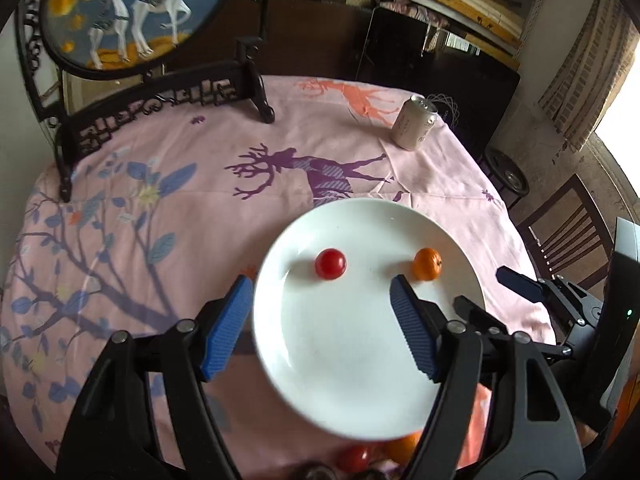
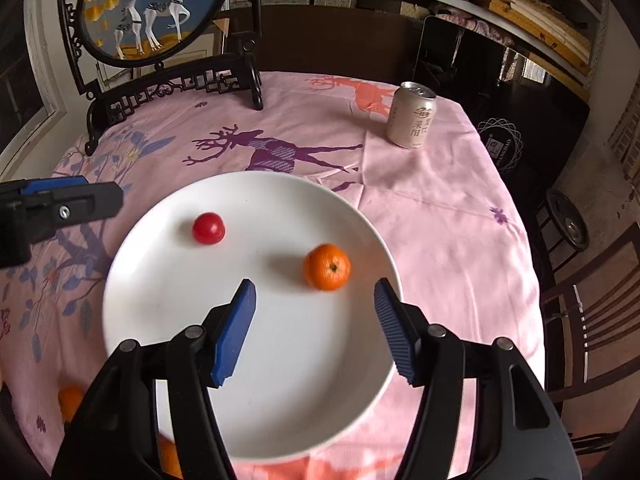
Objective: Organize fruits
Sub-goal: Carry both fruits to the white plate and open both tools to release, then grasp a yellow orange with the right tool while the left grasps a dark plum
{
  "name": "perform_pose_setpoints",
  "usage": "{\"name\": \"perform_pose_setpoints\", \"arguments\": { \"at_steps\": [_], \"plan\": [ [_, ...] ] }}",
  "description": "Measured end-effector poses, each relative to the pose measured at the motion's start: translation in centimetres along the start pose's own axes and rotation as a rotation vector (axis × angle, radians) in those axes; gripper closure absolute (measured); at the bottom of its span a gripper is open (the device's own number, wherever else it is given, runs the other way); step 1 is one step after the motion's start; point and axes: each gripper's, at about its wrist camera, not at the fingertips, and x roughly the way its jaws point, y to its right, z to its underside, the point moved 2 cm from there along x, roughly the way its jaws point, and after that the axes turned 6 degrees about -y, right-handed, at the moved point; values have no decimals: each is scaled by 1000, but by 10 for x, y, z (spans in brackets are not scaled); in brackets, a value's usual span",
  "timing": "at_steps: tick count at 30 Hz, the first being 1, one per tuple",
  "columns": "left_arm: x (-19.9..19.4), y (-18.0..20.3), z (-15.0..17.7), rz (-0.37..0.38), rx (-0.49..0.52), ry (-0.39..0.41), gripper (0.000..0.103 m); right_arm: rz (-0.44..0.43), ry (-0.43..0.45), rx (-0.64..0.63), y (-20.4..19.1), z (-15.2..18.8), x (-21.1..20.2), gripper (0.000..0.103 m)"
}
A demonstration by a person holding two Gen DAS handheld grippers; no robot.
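A white plate (image 1: 344, 360) (image 2: 280, 380) lies on the pink tablecloth. On it sit a red cherry tomato (image 1: 330, 264) (image 2: 208, 228) and a small orange mandarin (image 1: 427, 264) (image 2: 327, 267), apart from each other. My left gripper (image 1: 322, 286) is open and empty, hovering above the plate's near side, just short of the tomato. My right gripper (image 2: 314, 288) is open and empty, just short of the mandarin. Near the table's front edge lie another tomato (image 1: 354, 458) and more mandarins (image 1: 402, 446) (image 2: 70, 400) (image 2: 170, 458), partly hidden by the plate and the grippers.
A drink can (image 1: 414, 123) (image 2: 411, 121) stands at the far right of the table. A round embroidered screen on a black stand (image 1: 168, 96) (image 2: 176, 80) stands at the far left. A wooden chair (image 1: 568, 232) (image 2: 592, 312) is at the right.
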Motion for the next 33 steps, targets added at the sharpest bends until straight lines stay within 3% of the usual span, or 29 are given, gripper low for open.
{"name": "perform_pose_setpoints", "arguments": {
  "at_steps": [1,3,6,9,17,24,25,29,33],
  "plan": [
    [-18,-5,21,-22,5,30,20,-16,5,2,-4,18,-15,35],
    [-42,-13,65,-68,14,63,12,-54,24,13,-14,62,-38,12],
    [-60,-34,125,-72,-26,73,12,-85,53,28,-28,123,-58,11],
    [-69,-53,170,-92,-72,77,12,-82,63,72,-30,160,-74,11],
    [-73,-70,223,-122,-81,41,12,-84,57,50,-48,190,-97,10],
    [-73,-75,242,-145,-53,24,12,-44,-6,-24,-69,203,-63,11],
    [-72,-75,244,-142,-50,18,12,-34,-5,-27,-70,203,-58,12],
    [-65,-74,246,-135,-33,-3,12,-90,-59,-42,-74,199,-32,67],
    [-56,-69,249,-143,1,-21,12,-115,-55,-40,-75,201,-37,67]
  ]
}}
